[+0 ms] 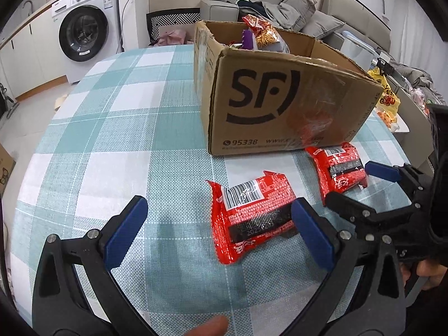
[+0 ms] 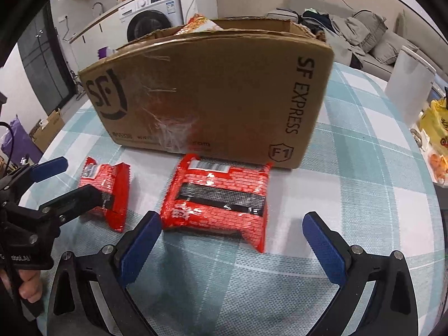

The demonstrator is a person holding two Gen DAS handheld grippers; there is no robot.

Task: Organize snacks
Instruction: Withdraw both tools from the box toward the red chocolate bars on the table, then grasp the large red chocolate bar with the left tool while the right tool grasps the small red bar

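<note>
Two red snack packets lie on the checked tablecloth in front of an open cardboard SF box (image 1: 280,103) (image 2: 210,98). My left gripper (image 1: 218,232) (image 2: 81,177) is open; the left packet (image 1: 252,218) (image 2: 106,190) rests on the cloth with its right end against the right finger's pad, not squeezed. My right gripper (image 2: 232,243) (image 1: 348,182) is open too, its fingers straddling the near end of the right packet (image 2: 218,198) (image 1: 336,170), which lies flat close to the box wall. Several snack bags (image 1: 263,32) stick out of the box.
A yellow plastic bag (image 1: 386,95) (image 2: 436,128) and a white container (image 2: 408,89) sit at the table's right edge. A washing machine (image 1: 84,28) and a grey sofa (image 1: 302,11) stand beyond the table. Bare tablecloth (image 1: 112,112) stretches left of the box.
</note>
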